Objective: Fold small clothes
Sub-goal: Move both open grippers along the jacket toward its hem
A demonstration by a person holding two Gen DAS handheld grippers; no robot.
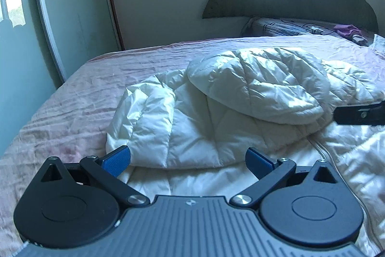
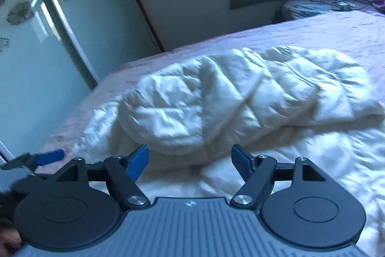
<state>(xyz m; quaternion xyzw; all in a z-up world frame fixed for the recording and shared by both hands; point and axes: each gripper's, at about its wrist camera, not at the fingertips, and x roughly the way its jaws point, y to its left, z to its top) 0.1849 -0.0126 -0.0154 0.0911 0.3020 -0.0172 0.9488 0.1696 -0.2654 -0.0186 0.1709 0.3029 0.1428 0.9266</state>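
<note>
Jacket: white quilted jacket [image 1: 216, 112] lies on the bed just ahead of both tongs, one padded flap [image 1: 255, 86] laid over its body, apparently a fold in progress.
Left tongs [image 1: 187, 160]: apart, empty, hovering at the near hem.
Right tongs [image 2: 190, 159]: apart, nothing between them, just short of the folded flap.
Bed: pink cover [image 1: 72, 102] beneath, free beyond the jacket.
Further off: pillow [image 1: 276, 27], cables and a purple cloth [image 1: 346, 30] near the headboard, well apart, not in the way.

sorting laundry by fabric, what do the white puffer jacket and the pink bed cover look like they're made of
White puffer jacket: looks like thin glossy synthetic shell over puffy fill, judging by the sheen and stitched quilting. Pink bed cover: soft matte fabric, maybe plush, with fine crinkles; exact fibre unclear.
</note>
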